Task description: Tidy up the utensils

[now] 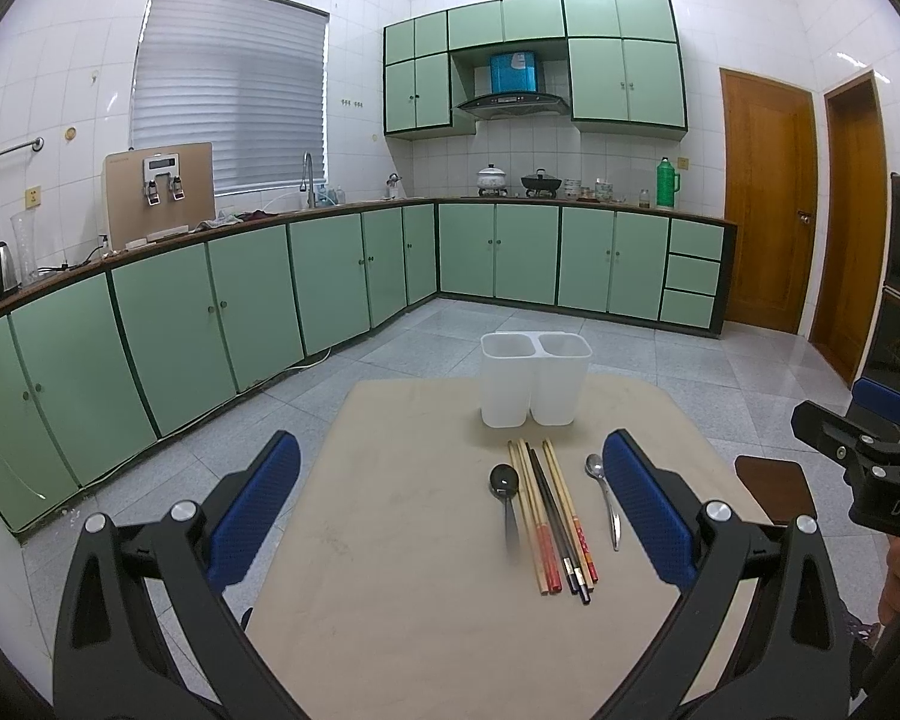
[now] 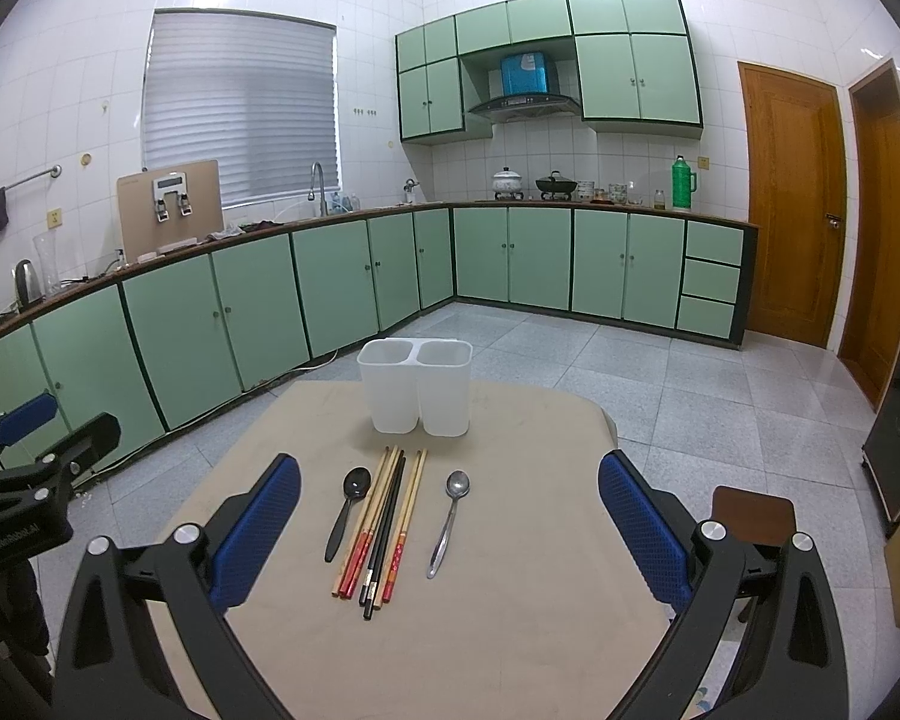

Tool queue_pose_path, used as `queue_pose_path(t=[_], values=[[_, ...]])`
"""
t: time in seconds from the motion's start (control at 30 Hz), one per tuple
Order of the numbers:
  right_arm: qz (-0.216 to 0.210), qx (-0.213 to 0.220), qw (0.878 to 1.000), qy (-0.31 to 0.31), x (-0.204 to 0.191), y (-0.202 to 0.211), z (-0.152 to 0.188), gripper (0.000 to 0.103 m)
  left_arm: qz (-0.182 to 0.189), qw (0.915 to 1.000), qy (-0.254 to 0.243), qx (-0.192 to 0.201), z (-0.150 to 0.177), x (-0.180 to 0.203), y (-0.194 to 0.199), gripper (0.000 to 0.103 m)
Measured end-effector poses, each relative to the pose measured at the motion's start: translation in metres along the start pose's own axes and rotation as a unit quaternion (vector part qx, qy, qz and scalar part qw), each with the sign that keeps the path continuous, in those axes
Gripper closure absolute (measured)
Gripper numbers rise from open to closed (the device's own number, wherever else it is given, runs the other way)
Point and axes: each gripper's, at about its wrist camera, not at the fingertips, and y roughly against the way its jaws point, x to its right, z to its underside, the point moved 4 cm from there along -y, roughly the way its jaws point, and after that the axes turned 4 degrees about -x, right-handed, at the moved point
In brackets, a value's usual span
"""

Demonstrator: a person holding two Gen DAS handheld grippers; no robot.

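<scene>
Both grippers hover with fingers apart over the bench [image 2: 510, 648], the right gripper [image 2: 450, 540] nearer the chopsticks [image 2: 384, 528] (long axis pointing at the holder [image 2: 417, 387]), the left gripper [image 1: 450, 522] offset.

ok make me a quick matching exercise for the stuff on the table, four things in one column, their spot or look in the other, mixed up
Things
1. black spoon
2. metal spoon
3. chopsticks
4. white two-compartment holder

Descriptions
A. upright at the far side of the table, nothing visible inside
B. bundle lying between the two spoons
C. lies left of the bundle
D. lies right of the bundle

Pairs: 1-C, 2-D, 3-B, 4-A
</scene>
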Motion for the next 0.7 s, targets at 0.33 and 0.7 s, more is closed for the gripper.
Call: queue_pose_path(t=[0.33,0.7], values=[[0.000,0.000,1.000,0.000,-0.0001,0.0000,-0.0001,0.006,0.000,1.0000,0.000,0.000,0.0008,-0.0001,-0.0008,0.005],[0.000,0.000,1.000,0.000,0.0011,0.0005,0.0010,0.006,0.000,1.0000,0.000,-0.001,0.0006,-0.0004,-0.0013,0.005]])
